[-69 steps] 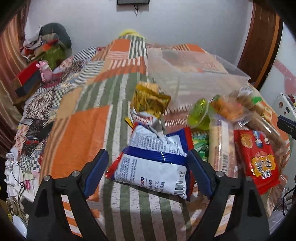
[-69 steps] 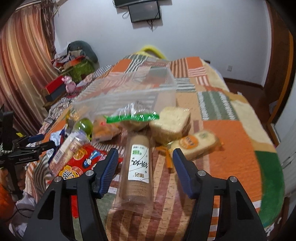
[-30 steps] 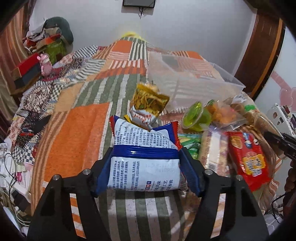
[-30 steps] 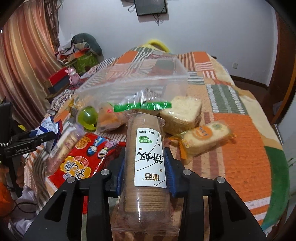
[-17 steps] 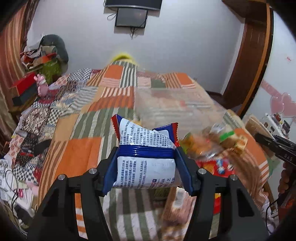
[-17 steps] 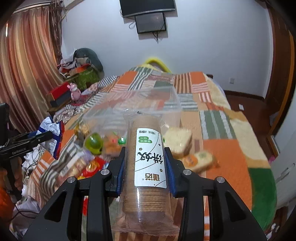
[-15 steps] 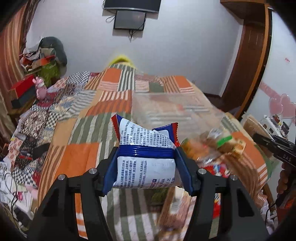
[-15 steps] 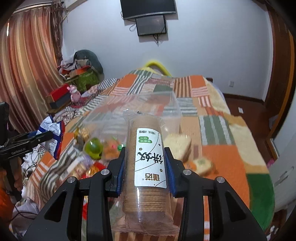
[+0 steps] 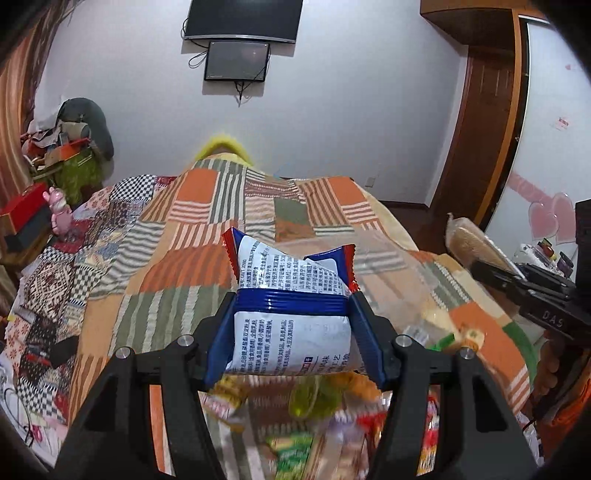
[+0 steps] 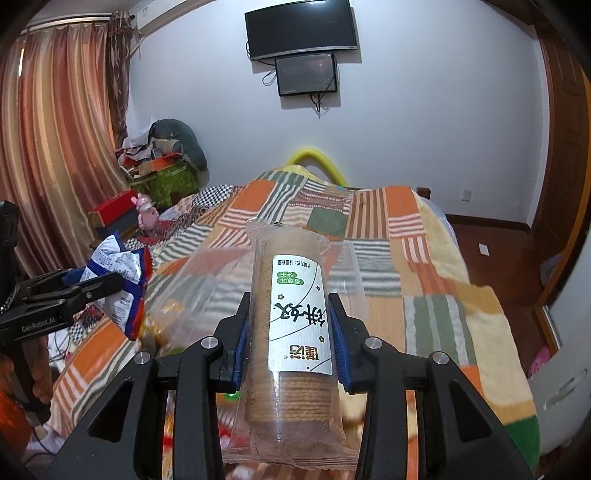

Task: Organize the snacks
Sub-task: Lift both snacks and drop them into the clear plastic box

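— So, what has the person got, starting on the left?

— Over there the left gripper (image 9: 293, 325) has its blue pads pressed into both sides of a white and blue snack bag (image 9: 291, 314). The bag sits crosswise between the fingers, its crimped top sticking up past the tips, clear of the patchwork bedspread (image 9: 192, 192). From the other side you can see that same bag (image 10: 118, 284) hanging out of the black tool.

— And the jaws?

— Squeezed in on the bag; it is pinched at the waist.

— Then to the right?

— The right gripper (image 10: 290, 332) is clamped on a clear-wrapped roll of round biscuits (image 10: 291, 325), with a white label down its length. The roll runs along the fingers, its far end poking out beyond the tips and its near end reaching back toward the handle. From the left it shows (image 9: 476, 243) angled up from the black fingers.

— How many things in hand, then?

— Two: one bag, one roll, one per gripper.

— And beneath them?

— A clear plastic bin (image 10: 207, 273) lies on the bedspread just ahead of both tools. The other snacks (image 9: 314, 398) form a blurred heap under the left gripper; I cannot count them. I see something green and red wrappers, nothing sharper.

— On the wall?

— Two dark screens (image 10: 303, 33), the smaller hung under the larger.
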Available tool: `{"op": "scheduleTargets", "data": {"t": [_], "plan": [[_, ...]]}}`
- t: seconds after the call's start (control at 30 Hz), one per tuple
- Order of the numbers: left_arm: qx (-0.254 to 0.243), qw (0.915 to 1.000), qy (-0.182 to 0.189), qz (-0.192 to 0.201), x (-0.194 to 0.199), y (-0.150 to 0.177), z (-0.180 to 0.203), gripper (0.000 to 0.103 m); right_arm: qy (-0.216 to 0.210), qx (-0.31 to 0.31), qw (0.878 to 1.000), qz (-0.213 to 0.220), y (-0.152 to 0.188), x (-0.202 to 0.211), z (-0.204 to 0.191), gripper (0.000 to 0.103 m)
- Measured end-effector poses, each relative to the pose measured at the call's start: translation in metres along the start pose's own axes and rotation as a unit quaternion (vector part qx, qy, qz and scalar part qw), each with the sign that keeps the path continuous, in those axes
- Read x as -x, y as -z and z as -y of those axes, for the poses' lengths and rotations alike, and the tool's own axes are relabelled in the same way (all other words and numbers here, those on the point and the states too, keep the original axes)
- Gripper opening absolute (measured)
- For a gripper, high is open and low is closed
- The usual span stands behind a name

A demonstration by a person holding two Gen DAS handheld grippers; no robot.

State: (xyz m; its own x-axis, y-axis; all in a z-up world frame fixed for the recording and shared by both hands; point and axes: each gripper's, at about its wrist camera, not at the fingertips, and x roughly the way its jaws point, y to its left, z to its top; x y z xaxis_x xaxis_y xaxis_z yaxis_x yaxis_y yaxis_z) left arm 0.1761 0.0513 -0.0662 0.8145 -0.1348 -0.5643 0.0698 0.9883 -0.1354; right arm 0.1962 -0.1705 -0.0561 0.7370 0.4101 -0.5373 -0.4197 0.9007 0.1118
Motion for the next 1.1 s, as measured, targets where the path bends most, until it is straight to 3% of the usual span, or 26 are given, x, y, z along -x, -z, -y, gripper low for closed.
{"op": "scheduleTargets", "data": {"t": [0.3, 0.67, 0.97, 1.1], "plan": [[-0.01, 0.9998, 0.005, -0.017, -0.054, -0.025, 0.006, 0.059, 0.007, 0.012, 1.0, -0.011, -0.018, -0.044, -0.001, 0.034], [-0.013, 0.9968, -0.001, -0.079, -0.128, -0.023, 0.003, 0.059, 0.006, 0.014, 0.997, -0.07, -0.016, -0.098, 0.005, 0.034], [-0.022, 0.9934, -0.001, -0.113, -0.153, -0.014, 0.005, 0.061, 0.009, 0.023, 0.994, -0.109, -0.01, -0.114, 0.007, 0.034], [-0.027, 0.9935, -0.003, -0.11, -0.147, -0.015, 0.01, 0.066, 0.011, 0.023, 0.995, -0.098, -0.013, -0.105, 0.008, 0.035]]}}
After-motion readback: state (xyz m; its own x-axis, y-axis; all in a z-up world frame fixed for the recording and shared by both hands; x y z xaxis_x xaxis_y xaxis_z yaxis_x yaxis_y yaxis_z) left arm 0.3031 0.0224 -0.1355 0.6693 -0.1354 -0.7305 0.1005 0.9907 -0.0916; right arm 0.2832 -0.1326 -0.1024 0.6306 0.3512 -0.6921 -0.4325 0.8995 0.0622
